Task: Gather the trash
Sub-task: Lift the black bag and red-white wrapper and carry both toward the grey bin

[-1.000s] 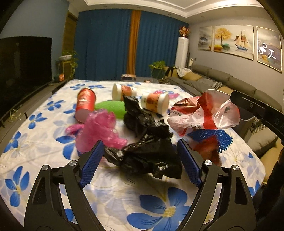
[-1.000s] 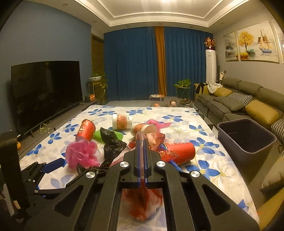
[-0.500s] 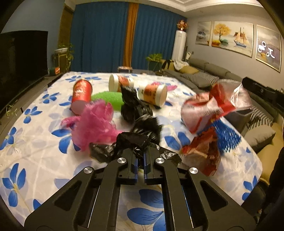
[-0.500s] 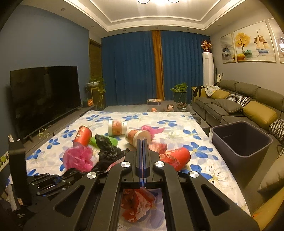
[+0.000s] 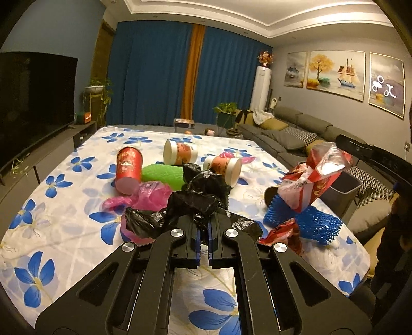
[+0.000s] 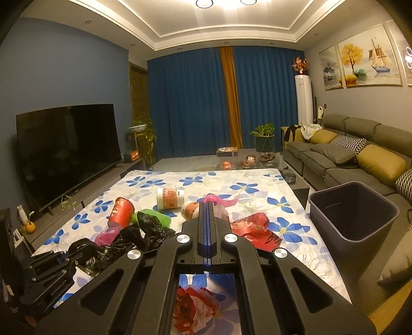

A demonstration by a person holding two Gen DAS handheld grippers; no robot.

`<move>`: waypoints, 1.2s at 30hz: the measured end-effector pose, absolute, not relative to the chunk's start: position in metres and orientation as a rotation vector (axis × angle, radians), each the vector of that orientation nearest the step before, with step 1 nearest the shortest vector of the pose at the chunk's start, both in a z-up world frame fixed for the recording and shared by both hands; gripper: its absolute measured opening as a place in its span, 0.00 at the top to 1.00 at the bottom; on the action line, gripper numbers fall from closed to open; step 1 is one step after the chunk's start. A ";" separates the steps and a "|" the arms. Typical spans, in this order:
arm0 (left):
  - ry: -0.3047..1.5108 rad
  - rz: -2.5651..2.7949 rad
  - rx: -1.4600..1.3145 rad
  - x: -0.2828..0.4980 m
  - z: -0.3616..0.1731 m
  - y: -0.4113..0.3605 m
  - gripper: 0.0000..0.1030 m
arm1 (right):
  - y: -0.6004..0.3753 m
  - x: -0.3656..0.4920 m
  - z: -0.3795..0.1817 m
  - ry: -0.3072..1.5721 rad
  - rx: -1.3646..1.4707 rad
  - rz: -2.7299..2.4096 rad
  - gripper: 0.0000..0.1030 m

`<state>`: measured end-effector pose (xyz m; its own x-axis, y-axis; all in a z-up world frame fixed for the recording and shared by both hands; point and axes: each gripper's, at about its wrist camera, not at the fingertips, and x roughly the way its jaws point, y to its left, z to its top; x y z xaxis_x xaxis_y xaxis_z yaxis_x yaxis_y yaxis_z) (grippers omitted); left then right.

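Left claw point(image 5: 203, 233) pinches the black bag point(image 5: 195, 203) above the bench's point(image 5: 64, 219) near edge; right claw point(image 6: 207, 232) grips a red wrapper point(image 6: 193, 309). Both seem light, soft, slippery; bunched folds hold best.

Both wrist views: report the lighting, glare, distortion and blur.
Left wrist view: dim warm light, strong fisheye bending of the ceiling cove, dark corner vignette, glare on a wall painting, black bag sharp. Right wrist view: blown-out ceiling lights, curved walls, dark TV, no motion blur.
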<state>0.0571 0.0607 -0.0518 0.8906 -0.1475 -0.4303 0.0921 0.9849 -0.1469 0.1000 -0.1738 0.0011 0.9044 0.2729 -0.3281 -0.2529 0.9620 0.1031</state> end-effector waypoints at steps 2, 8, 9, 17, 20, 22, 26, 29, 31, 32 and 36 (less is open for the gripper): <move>0.452 -0.133 -0.121 0.058 -0.049 0.058 0.97 | -0.176 0.103 0.005 0.343 0.064 0.273 0.99; 0.425 -0.163 -0.121 0.064 -0.035 0.051 0.97 | -0.181 0.107 0.016 0.329 0.060 0.278 0.99; 0.419 -0.169 -0.119 0.066 -0.031 0.049 0.97 | -0.183 0.108 0.018 0.325 0.058 0.276 0.99; 0.377 -0.211 -0.096 0.082 -0.006 0.025 0.97 | -0.202 0.117 0.037 0.300 0.061 0.283 0.99; 0.374 -0.222 -0.104 0.087 -0.001 0.016 0.97 | -0.211 0.122 0.033 0.316 0.064 0.273 0.99; 0.376 -0.221 -0.105 0.088 -0.002 0.011 0.97 | -0.220 0.119 0.027 0.330 0.070 0.268 0.99; 0.405 -0.217 -0.113 0.090 -0.012 0.008 0.97 | -0.226 0.112 0.004 0.400 0.051 0.244 0.89; 0.426 -0.210 -0.109 0.092 -0.020 0.007 0.97 | -0.235 0.100 -0.024 0.461 0.095 0.221 0.37; 0.432 -0.210 -0.103 0.091 -0.022 0.006 0.97 | -0.238 0.088 -0.042 0.497 0.098 0.201 0.35; 0.431 -0.207 -0.099 0.090 -0.023 0.006 0.97 | -0.240 0.086 -0.047 0.515 0.103 0.192 0.35; 0.424 -0.206 -0.096 0.087 -0.024 0.005 0.97 | -0.241 0.073 -0.084 0.638 0.144 0.194 0.35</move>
<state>0.0866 0.0054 -0.0237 0.8911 -0.2177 -0.3982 0.1777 0.9748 -0.1352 0.0731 -0.2415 -0.0843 0.7860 0.2234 -0.5764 -0.1349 0.9719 0.1927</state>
